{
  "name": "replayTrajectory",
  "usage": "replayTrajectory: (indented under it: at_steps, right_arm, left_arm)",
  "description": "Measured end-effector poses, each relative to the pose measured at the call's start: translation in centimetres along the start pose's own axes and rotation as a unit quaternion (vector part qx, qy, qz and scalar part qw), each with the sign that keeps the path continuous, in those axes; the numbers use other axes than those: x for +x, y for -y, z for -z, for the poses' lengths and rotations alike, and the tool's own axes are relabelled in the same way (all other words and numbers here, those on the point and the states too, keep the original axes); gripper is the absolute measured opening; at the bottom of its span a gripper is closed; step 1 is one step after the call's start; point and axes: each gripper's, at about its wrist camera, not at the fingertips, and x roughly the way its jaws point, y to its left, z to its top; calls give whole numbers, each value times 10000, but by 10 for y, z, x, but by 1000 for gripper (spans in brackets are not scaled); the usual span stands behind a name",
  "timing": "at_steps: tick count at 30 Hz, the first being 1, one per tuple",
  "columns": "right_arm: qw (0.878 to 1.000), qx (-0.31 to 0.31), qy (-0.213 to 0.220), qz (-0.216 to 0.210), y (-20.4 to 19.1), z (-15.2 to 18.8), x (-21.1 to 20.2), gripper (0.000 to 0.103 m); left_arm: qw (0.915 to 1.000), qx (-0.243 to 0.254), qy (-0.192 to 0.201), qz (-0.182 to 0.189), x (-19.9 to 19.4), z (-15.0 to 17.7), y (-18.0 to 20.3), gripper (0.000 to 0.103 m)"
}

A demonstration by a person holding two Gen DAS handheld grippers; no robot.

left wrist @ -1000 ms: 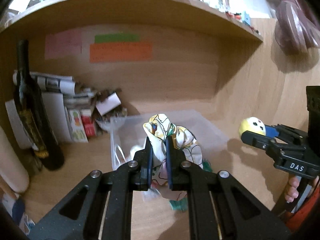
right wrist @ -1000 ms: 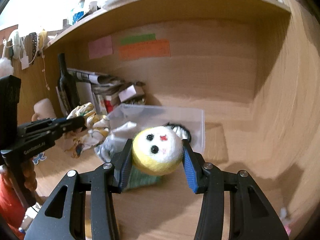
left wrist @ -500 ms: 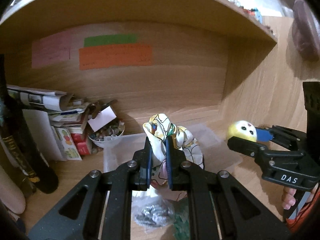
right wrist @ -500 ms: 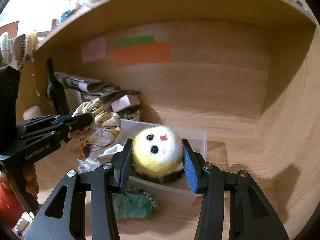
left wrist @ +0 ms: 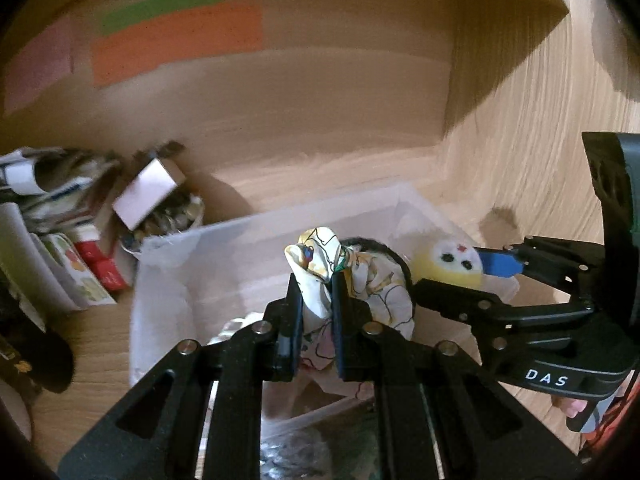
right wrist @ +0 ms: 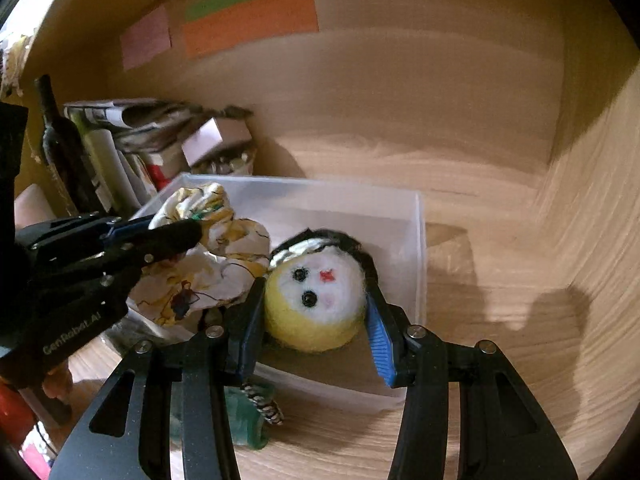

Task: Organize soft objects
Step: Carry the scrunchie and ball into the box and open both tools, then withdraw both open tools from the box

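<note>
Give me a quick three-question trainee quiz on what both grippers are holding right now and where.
1. True or false: the left gripper is shut on the patterned cloth.
2. What does the right gripper hold: A a bottle, B a yellow felt ball with a face, C a green pouch?
3. Which container are both items above?

Key
1. True.
2. B.
3. The clear plastic bin on the wooden desk.

The left gripper [left wrist: 316,300] hides the lower folds of the patterned cloth [left wrist: 320,264], the felt ball [right wrist: 316,300] covers most of a black furry thing [right wrist: 320,238], and the green item [right wrist: 248,416] stays largely behind fingers.
</note>
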Motion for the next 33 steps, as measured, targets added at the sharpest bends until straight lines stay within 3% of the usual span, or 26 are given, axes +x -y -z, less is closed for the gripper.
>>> replayTrajectory:
  at_steps: [5,11,15,23,28,31,33]
  right_arm:
    - [9999,-56,-107,67,-1,2,4,44]
    - [9996,-133,-153,190,-5,0,9,46]
    - [9995,-168,-46,280,-7,-3,4,60]
    - [9980,-283,393,397,-15,-10,-29,76]
    - [9964,-321,699,342,-20,-13,-55,84]
    - [9957,-337,815,287,-25,-10,-68,88]
    - [9954,-342,863,238,-28,-7,-73,100]
  left_arm:
    - [9998,18,-192,68,7,2,1,14]
    - [9999,19,-117,80,1,2,-1,35]
    - [9999,33,92,44,-17,4,-1,55]
    - [9988,12,477,-69,-53,2,-5,70]
    - [9965,-62,807,-195,-83,2,-9,96]
    - [9954,-125,923,-230,-99,6,-14,101]
    - [9947,-174,971,-280,-108,10,-19,102]
